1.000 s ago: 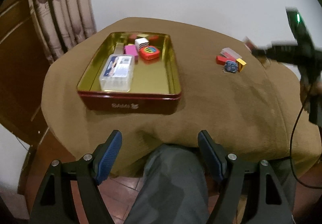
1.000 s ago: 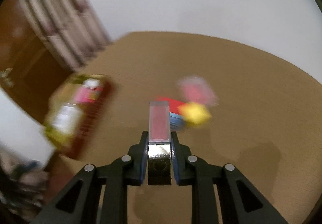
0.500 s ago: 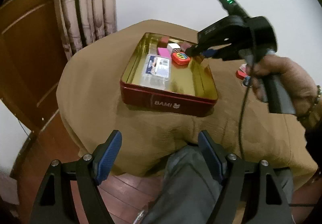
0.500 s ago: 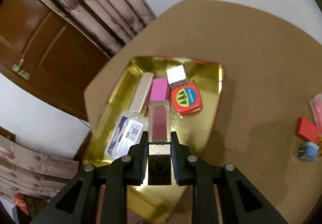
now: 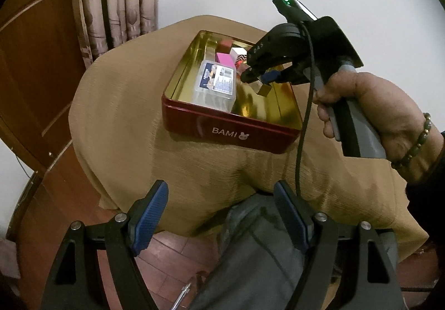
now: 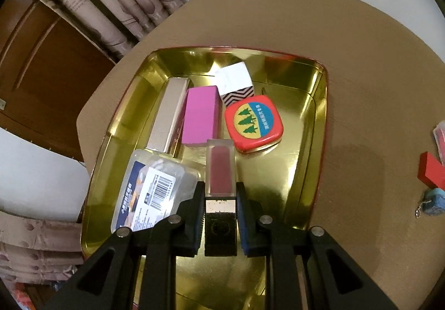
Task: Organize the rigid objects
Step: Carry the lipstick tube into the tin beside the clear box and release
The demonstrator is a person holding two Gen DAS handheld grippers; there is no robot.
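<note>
A: Which way does the lipstick tube (image 6: 220,168) point?

B: Straight ahead along the right gripper (image 6: 220,215) fingers, long axis toward the far wall of the tin (image 6: 317,120). Its clear end with the dark red fill leads; the gold band and black cap sit back between the pads.

A: And the claw on it?

B: Narrowed to the tube's width, blue pads (image 6: 242,215) pressed on both sides of the cap end. It hangs over the near half of the tin's gold floor; I cannot tell whether the tube touches the floor.

A: What crowds it?

B: Just left, the clear plastic box (image 6: 150,193) with the barcode label, in the near left corner. Ahead lie the pink block (image 6: 200,115) and beside it a gold ribbed bar (image 6: 168,115) along the left wall. The red square tin (image 6: 254,125) with green trees lies ahead to the right, a white zigzag box (image 6: 235,84) behind it.

A: Open room?

B: The right side of the floor, along the right wall, is bare gold.

A: Outside the tin?

B: A red block (image 6: 431,173) and a small blue keyring piece (image 6: 432,203) on the tan tablecloth (image 6: 361,59), near its right edge.

A: The other claw?

B: The left gripper (image 5: 221,215) is spread wide, holding nothing, off the table's near edge above the person's grey trousers (image 5: 258,254).
</note>
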